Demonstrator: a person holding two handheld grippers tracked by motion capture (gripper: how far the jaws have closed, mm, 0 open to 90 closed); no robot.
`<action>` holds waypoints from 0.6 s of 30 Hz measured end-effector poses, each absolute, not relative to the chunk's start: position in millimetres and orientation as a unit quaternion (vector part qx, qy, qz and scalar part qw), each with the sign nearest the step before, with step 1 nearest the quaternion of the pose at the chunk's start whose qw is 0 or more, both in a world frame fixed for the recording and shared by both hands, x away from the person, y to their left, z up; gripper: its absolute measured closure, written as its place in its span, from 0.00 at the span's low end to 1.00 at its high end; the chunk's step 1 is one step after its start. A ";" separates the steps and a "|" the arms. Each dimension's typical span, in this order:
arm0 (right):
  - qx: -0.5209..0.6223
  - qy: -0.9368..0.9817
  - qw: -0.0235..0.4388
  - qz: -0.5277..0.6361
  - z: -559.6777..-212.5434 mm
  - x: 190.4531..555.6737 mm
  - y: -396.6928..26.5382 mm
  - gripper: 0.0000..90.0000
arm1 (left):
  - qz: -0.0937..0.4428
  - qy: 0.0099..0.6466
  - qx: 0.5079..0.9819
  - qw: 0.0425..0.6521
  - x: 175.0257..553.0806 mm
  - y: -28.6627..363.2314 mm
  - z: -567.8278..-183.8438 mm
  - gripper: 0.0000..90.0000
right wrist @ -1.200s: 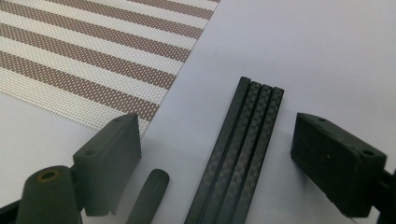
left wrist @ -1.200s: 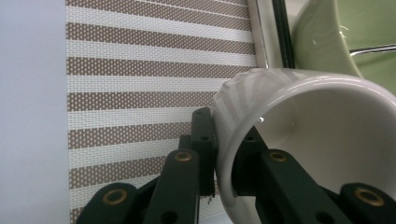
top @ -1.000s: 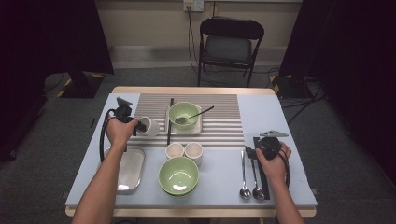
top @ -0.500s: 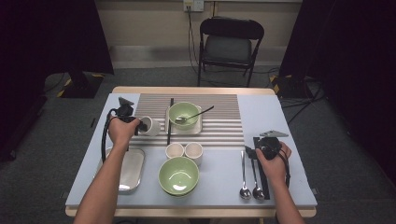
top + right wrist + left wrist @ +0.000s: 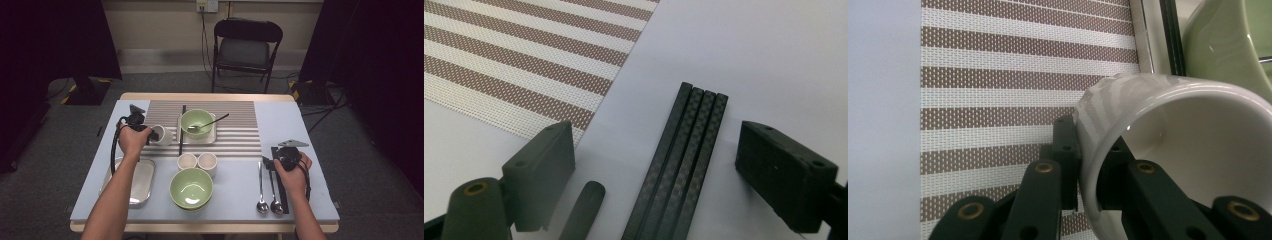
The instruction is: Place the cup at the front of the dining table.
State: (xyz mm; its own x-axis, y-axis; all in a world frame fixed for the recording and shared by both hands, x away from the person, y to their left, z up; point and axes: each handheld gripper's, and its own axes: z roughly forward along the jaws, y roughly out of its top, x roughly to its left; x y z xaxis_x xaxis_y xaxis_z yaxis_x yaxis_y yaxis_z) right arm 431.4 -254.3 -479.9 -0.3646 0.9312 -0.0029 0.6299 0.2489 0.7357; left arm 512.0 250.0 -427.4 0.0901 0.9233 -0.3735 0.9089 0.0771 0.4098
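on pale table [image 5: 295, 125], striped mat [image 5: 240, 125]

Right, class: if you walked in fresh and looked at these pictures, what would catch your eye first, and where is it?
First, the white mug tipped on its side over the striped placemat, its wall pinched by the left gripper at the table's left. Next, the two green bowls: one with a spoon on the mat, the other near the front edge. At the right, the right gripper hangs open over black chopsticks.

Recording studio: black curtains [image 5: 55, 40], lone folding chair [image 5: 247, 47], staged dining table [image 5: 300, 125].
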 end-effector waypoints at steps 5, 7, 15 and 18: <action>0.516 0.757 0.228 0.331 -479.9 431.4 -254.3 0.17 | 0.014 0.678 0.677 0.286 513.4 246.6 -428.8 0.91; 0.516 0.757 0.228 0.331 -479.9 431.4 -254.3 0.17 | 0.016 0.676 0.679 0.286 513.7 245.5 -429.3 0.91; 0.516 0.757 0.227 0.331 -479.9 431.4 -254.3 0.17 | 0.016 0.676 0.679 0.286 515.2 242.7 -431.3 0.91; 0.516 0.757 0.228 0.331 -479.9 431.4 -254.2 0.17 | 0.019 0.679 0.677 0.283 515.5 242.6 -432.1 0.91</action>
State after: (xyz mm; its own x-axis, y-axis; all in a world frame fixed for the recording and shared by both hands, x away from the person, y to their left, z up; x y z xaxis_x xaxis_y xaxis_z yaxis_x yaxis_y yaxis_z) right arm 431.4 -254.2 -479.9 -0.3647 0.9311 -0.0032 0.6298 0.2492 0.7357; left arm 515.5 242.6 -432.1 0.0771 0.9299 -0.3595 0.9088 0.0827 0.4089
